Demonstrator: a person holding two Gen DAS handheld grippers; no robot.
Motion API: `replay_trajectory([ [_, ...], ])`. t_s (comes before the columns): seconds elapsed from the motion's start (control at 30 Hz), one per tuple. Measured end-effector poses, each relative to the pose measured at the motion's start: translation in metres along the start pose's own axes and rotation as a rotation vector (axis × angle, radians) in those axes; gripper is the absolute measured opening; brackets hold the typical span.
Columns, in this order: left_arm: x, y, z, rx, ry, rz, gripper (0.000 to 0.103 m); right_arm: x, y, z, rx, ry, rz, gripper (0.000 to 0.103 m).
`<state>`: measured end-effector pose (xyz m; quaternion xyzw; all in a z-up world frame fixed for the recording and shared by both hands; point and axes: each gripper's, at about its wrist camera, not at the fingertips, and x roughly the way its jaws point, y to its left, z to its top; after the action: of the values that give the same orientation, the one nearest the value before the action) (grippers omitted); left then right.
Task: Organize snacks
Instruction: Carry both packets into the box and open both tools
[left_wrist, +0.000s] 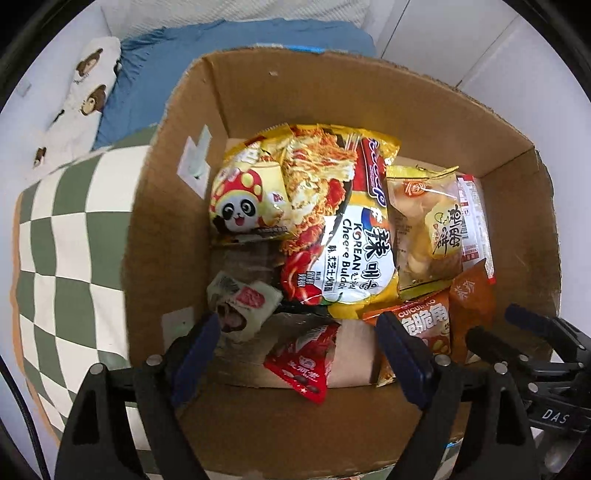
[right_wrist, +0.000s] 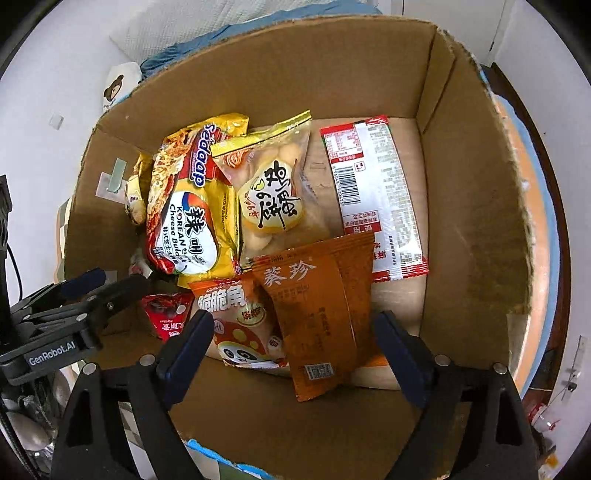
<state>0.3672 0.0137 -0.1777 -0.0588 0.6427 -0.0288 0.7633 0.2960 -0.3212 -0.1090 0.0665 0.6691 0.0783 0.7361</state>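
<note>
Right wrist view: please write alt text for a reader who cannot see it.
An open right gripper hangs over a cardboard box of snack packets, with an orange packet lying loose between its fingers. Behind lie a yellow noodle packet, a clear biscuit bag and a red-and-white packet; the left gripper shows at the left edge.

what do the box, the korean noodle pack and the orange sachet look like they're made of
Box: brown corrugated cardboard, matte; its cut top edges look rough and frayed.
Noodle pack: glossy printed plastic film, by the look; bright glare and soft creases show on it.
Orange sachet: probably plastic or foil-lined film with a duller, satin finish; it has flat sealed edges and little shine.
</note>
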Motion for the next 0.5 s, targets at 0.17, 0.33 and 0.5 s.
replay_trajectory([
  [0.17,-0.017,-0.003,-0.007,-0.007,-0.047,0.001,0.086,-0.015,0.007,-0.006,-0.014,-0.050,-0.029,0.094],
  [0.33,-0.041,-0.006,-0.022,0.014,-0.122,0.026,0.086,-0.035,0.010,-0.015,-0.011,-0.110,-0.039,0.094],
  [0.5,-0.068,-0.012,-0.041,0.023,-0.195,0.033,0.086,-0.055,0.010,-0.028,-0.015,-0.167,-0.054,0.094],
])
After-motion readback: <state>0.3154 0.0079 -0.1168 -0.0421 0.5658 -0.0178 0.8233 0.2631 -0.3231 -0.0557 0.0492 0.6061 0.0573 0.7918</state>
